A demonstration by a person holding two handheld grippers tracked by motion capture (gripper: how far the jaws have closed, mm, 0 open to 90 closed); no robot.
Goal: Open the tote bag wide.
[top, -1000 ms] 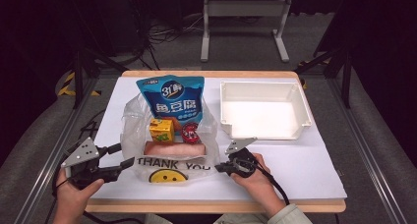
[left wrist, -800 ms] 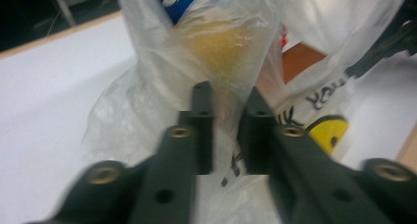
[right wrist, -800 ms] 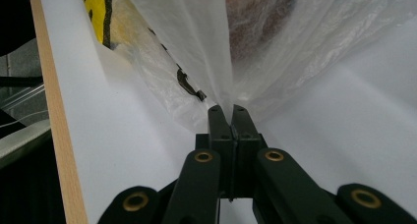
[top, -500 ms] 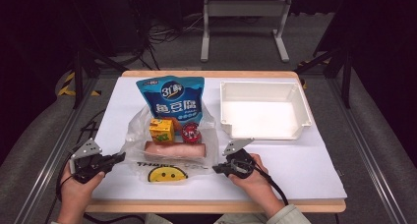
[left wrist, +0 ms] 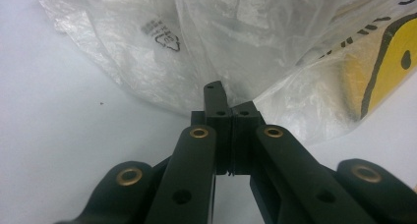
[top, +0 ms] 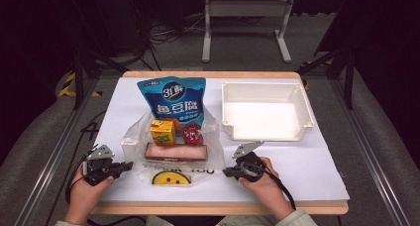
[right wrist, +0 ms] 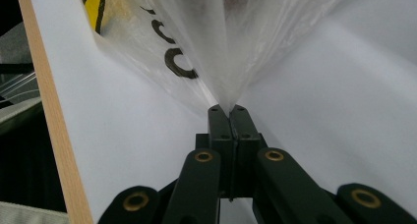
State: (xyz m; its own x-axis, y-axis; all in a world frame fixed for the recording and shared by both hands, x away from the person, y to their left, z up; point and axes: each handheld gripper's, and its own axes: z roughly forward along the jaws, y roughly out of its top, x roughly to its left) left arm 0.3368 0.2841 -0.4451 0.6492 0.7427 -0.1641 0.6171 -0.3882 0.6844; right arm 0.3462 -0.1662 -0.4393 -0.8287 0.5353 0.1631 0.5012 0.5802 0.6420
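A clear plastic bag [top: 198, 159] with a yellow smiley face lies on the white table, holding an orange carton [top: 162, 132], a red round item [top: 192, 133] and a long pink bar [top: 176, 151]. A blue snack pouch [top: 176, 99] lies at its far end. My left gripper [top: 128, 165] sits at the bag's near left edge; in the left gripper view its jaws [left wrist: 228, 103] are shut, with the bag's film [left wrist: 236, 42] gathering into the tips. My right gripper [top: 225, 173] is at the near right edge, shut [right wrist: 227, 111] on film [right wrist: 236, 42] that fans out from it.
An empty white tray [top: 302, 122] stands at the back right. White sheet [top: 307, 161] lies bare on the right, in front of the tray. The table's wooden front edge [right wrist: 54, 121] runs close behind my right gripper. Dark floor, cables and a metal stand lie beyond the table.
My left gripper has come down toward the table and its jaws have gone from open to shut at the bag's edge. The right gripper has stayed put.
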